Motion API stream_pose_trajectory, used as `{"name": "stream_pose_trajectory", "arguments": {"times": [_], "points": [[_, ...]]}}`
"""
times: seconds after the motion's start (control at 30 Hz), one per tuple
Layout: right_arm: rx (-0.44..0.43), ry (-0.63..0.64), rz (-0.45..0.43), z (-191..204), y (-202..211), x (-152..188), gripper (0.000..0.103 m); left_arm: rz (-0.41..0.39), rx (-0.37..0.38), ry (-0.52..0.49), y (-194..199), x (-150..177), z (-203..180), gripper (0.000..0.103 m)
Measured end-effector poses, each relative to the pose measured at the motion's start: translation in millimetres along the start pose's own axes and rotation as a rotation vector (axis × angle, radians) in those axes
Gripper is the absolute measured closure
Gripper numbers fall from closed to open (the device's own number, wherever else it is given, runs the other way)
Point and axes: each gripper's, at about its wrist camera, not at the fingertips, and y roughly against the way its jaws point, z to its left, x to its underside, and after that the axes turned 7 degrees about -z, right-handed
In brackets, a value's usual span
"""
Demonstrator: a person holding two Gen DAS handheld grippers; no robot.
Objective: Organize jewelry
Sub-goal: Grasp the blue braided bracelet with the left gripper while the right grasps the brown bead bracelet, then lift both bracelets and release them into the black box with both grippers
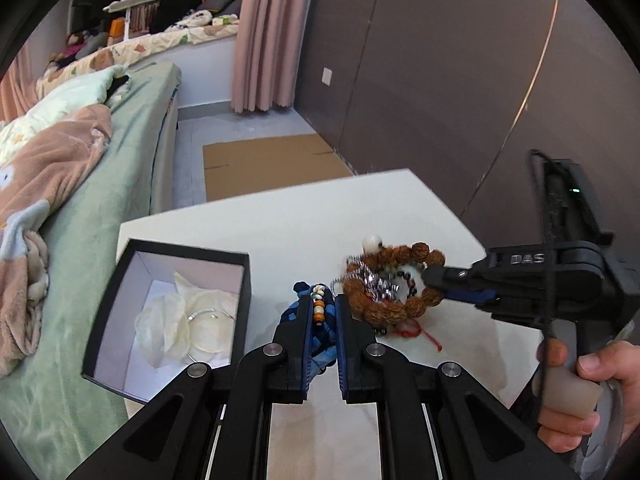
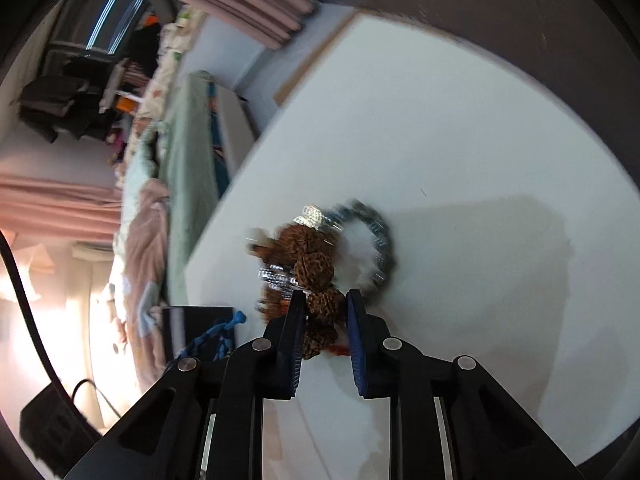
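My left gripper [image 1: 323, 300] is shut on a blue braided bracelet with small beads [image 1: 318, 308], held over the white table [image 1: 288, 224]. My right gripper [image 2: 324, 300] is shut on a brown rough-bead bracelet [image 2: 320, 304]; in the left wrist view that bracelet [image 1: 394, 310] hangs tangled with a silver chain [image 1: 372, 280] and a red cord [image 1: 424, 334], with a white bead [image 1: 372, 242] on top. The right gripper shows there [image 1: 430, 276] at the right. A black box [image 1: 100, 308] with a white lining holds crumpled tissue and a thin silver bangle [image 1: 210, 316].
A bed with green sheet and a pink blanket [image 1: 52, 168] runs along the table's left side. Cardboard [image 1: 272, 164] lies on the floor beyond the table. A dark wall [image 1: 440, 60] stands behind and to the right. The person's hand [image 1: 576, 392] holds the right gripper's handle.
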Motion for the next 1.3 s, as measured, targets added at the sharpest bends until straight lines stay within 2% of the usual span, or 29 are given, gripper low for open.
{"name": "stream_pose_trajectory", "arguments": {"times": [0.2, 0.57, 0.8, 1.03, 1.3], "points": [[-0.08, 0.104, -0.082, 28.5, 24.0, -3.2, 0.082, -0.058, 0.013, 0.04, 19.2, -10.5, 11.1, 0.093], [-0.186, 0.161, -0.174, 56.7, 50.4, -7.5, 0.082, -0.114, 0.02, 0.086, 39.3, -20.4, 27.6, 0.093], [-0.364, 0.203, -0.257, 83.6, 83.1, -10.4, 0.082, -0.162, 0.017, 0.119, 53.3, -26.2, 38.7, 0.093], [-0.443, 0.279, -0.269, 116.5, 95.6, -7.7, 0.082, -0.21, 0.004, 0.159, 65.7, -31.4, 55.8, 0.093], [-0.475, 0.339, -0.271, 158.7, 102.9, -14.8, 0.082, -0.248, -0.004, 0.212, 74.8, -35.1, 77.2, 0.093]]}}
